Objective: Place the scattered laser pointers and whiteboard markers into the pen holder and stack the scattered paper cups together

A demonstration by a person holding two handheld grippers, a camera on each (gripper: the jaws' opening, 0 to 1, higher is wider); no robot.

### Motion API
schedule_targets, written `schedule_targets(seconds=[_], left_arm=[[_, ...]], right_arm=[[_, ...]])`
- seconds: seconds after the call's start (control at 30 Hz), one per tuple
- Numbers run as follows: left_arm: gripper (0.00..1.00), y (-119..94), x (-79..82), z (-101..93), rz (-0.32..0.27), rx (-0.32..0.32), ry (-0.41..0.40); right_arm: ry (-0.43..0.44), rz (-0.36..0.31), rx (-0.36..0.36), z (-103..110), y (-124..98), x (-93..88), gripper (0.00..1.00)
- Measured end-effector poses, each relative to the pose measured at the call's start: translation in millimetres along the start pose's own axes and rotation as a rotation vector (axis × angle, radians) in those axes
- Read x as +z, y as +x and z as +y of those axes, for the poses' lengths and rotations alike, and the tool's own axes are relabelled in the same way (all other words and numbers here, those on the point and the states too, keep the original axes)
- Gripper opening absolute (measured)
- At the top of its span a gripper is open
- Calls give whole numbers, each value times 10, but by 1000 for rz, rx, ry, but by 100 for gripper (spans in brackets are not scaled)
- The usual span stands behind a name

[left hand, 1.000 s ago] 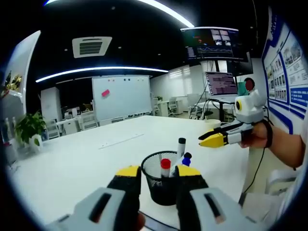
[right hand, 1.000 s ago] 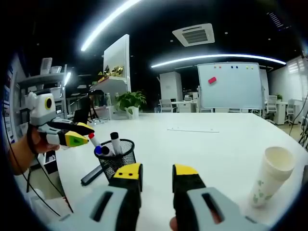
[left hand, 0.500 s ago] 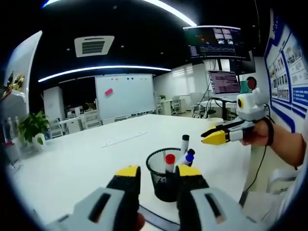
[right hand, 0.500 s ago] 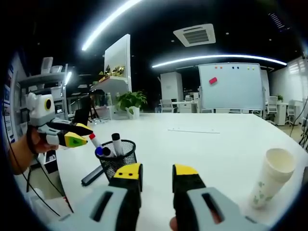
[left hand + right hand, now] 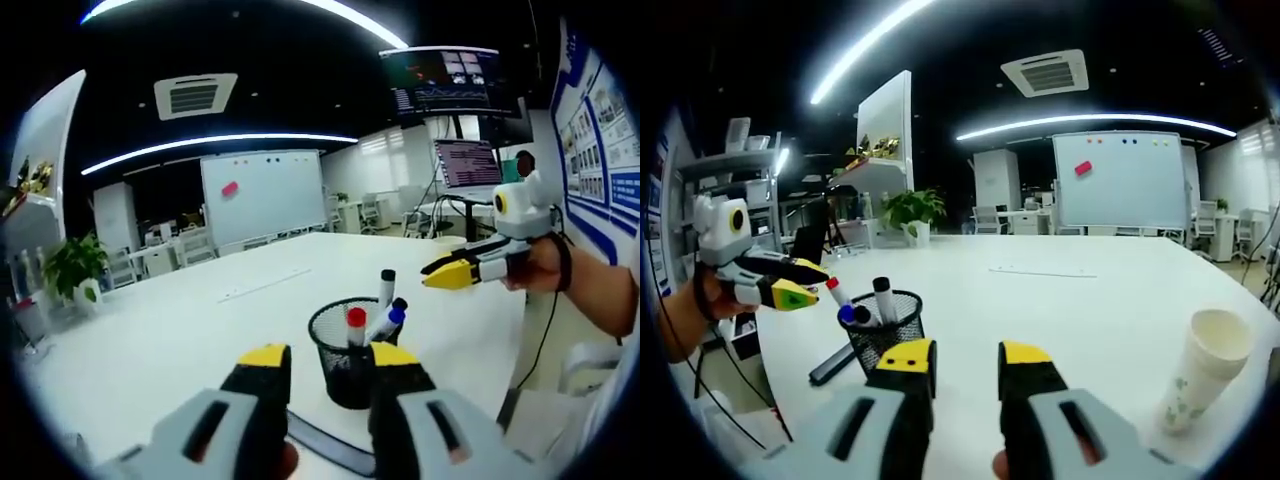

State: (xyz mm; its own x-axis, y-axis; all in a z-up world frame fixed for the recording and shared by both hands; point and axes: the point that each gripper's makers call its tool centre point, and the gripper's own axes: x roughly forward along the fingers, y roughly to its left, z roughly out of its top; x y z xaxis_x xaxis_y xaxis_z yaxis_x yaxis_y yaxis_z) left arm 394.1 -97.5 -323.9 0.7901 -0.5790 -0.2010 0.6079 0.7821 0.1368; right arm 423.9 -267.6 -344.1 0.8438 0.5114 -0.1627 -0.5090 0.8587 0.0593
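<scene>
My left gripper [image 5: 318, 362] and right gripper [image 5: 964, 362] hover parted, empty, since markers fill the black mesh pen holder [image 5: 352, 345]; one dark pointer [image 5: 830, 364] lies on the white bench [image 5: 1080, 300].

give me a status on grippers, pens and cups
Both grippers open, empty. Pen holder holds three markers; dark pen lies beside it on the table. Paper cups stacked. Nothing blocking.

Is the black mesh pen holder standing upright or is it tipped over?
Upright. The pen holder stands on the white table, its open rim up, with markers sticking out of it.
</scene>
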Motion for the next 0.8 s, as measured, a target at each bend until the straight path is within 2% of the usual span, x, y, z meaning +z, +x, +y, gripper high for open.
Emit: schedule_targets(seconds=[0.67,0.8], left_arm=[[32,-91,-173,122,30,83,-9],[32,-83,-211,114,30,82,-13]], right_arm=[[-1,3,-3,16,-27,-10,25],[0,7,-5,11,-27,-26,25]])
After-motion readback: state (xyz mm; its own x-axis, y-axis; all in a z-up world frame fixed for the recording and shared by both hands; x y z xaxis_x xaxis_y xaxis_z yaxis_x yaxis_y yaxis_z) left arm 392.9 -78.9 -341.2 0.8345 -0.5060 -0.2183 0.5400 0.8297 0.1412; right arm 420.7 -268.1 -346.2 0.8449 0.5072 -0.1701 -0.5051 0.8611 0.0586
